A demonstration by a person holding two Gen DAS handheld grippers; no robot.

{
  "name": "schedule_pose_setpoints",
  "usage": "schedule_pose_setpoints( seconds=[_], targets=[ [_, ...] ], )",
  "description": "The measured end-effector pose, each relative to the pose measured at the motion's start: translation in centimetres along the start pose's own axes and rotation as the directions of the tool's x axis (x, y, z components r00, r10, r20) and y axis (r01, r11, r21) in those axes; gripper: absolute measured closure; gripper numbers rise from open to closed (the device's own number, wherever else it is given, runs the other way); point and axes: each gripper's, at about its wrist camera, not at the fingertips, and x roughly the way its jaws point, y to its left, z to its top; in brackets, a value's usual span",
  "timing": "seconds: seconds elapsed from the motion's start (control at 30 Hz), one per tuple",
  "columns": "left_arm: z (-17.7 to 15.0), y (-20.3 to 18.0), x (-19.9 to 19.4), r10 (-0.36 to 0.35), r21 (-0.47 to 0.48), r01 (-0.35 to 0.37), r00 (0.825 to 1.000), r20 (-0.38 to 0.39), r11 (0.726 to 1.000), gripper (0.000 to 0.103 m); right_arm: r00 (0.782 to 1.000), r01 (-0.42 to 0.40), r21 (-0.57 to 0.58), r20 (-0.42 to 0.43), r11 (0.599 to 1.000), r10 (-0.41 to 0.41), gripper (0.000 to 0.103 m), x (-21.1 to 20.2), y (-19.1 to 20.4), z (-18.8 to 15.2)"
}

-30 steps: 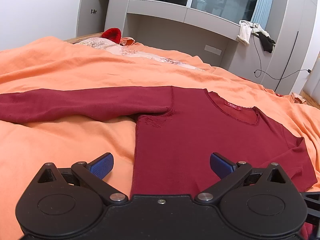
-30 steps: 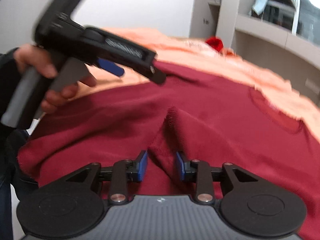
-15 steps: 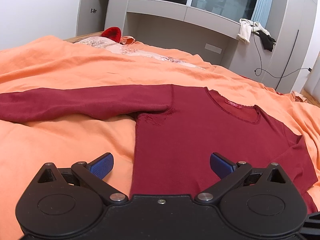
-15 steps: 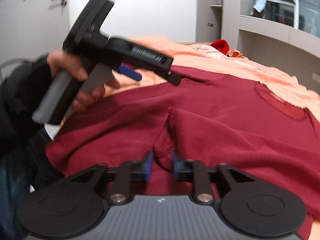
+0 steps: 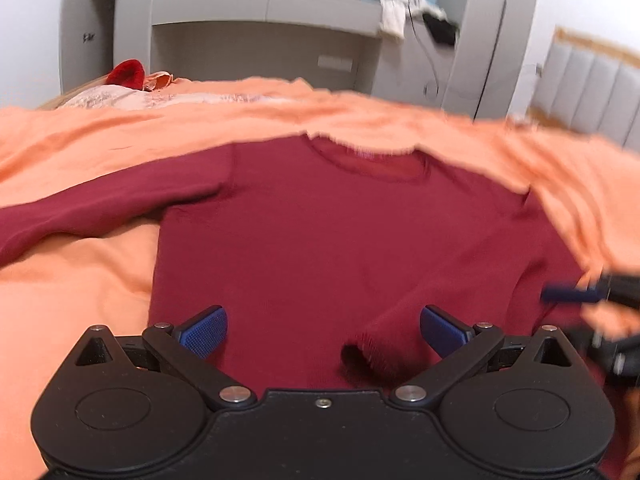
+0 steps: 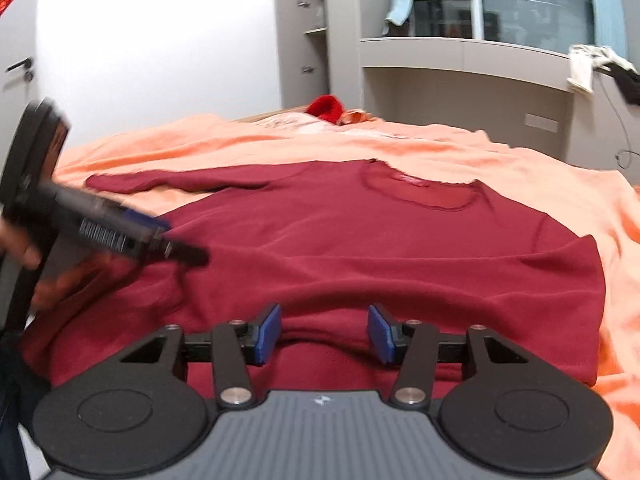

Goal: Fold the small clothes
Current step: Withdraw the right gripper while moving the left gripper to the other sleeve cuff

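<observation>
A dark red long-sleeved shirt (image 5: 320, 240) lies flat, front up, on an orange bedspread (image 5: 80, 280). Its right sleeve is folded across the body, with the cuff (image 5: 360, 356) resting near the hem. Its left sleeve (image 5: 100, 208) stretches out to the left. My left gripper (image 5: 323, 330) is open and empty just above the hem. My right gripper (image 6: 323, 334) is open and empty over the folded sleeve; the shirt (image 6: 360, 248) fills that view. The left gripper (image 6: 140, 236) also shows blurred at the left of the right wrist view.
A red item (image 6: 326, 108) and pale patterned cloth (image 5: 168, 98) lie at the far end of the bed. Grey cabinets and shelves (image 5: 260, 12) stand behind. The orange bedspread (image 6: 560, 184) surrounds the shirt on all sides.
My right gripper has opened and let go of the sleeve cuff, which now lies on the shirt body. Both grippers have shifted; the left one swung right over the hem.
</observation>
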Motion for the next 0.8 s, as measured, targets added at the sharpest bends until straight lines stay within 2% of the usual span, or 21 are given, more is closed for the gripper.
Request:
schedule_pose_setpoints(
  seconds=[0.03,0.1,0.2,0.33,0.47,0.53,0.6,0.63,0.7,0.73,0.8],
  targets=[
    [-0.2,-0.2,0.4,0.017,0.017,-0.017,1.000,-0.017,1.000,0.001,1.000,-0.002,0.025,-0.004,1.000,0.002,0.055,0.4,-0.3,0.1],
    [-0.6,-0.5,1.1,0.058,0.053,-0.055,0.997,-0.045,0.997,0.001,0.999,-0.009,0.056,-0.042,0.998,0.011,0.074,0.9,-0.9,-0.2],
    [-0.8,-0.6,1.4,0.075,0.092,-0.070,0.996,-0.053,0.993,0.001,0.994,-0.006,0.002,-0.113,1.000,0.006,0.084,1.1,-0.4,-0.6],
    [-0.8,-0.3,1.3,0.072,0.099,-0.066,0.996,-0.061,0.993,0.000,0.988,-0.008,-0.079,-0.157,0.997,-0.004,0.087,0.7,0.7,-1.2],
    [-0.9,0.5,0.8,0.037,0.085,-0.032,0.998,-0.056,0.996,0.001,0.990,-0.042,-0.041,-0.134,0.998,0.036,0.085,0.0,0.3,-2.1],
    [-0.7,1.3,0.3,-0.005,0.047,0.007,0.999,-0.046,0.999,0.001,0.994,-0.067,-0.010,-0.092,0.998,0.066,0.074,-0.7,-0.3,-2.1],
    [-0.5,2.9,-0.6,-0.045,-0.021,0.045,0.999,-0.021,0.999,0.001,0.996,-0.086,0.015,-0.035,0.996,0.086,0.046,-1.5,-0.8,-2.1],
    [-0.5,3.7,-0.9,-0.044,-0.050,0.044,0.999,-0.007,0.998,0.001,0.996,-0.086,0.021,-0.007,0.996,0.087,0.044,-1.9,-1.0,-2.1],
    [-0.4,5.8,-1.9,-0.009,-0.116,0.012,0.999,0.033,0.993,0.001,0.995,-0.092,0.032,0.036,0.995,0.091,0.034,-2.3,-1.1,-2.0],
    [-0.4,6.8,-2.4,0.031,-0.146,-0.024,0.998,0.047,0.989,0.001,0.994,-0.098,0.042,0.057,0.994,0.096,0.029,-2.4,-1.2,-2.0],
    [-0.6,9.5,-3.2,0.170,-0.223,-0.152,0.984,0.062,0.963,0.001,0.991,-0.106,0.067,0.093,0.992,0.099,0.013,-2.6,-1.4,-2.0]
  ],
)
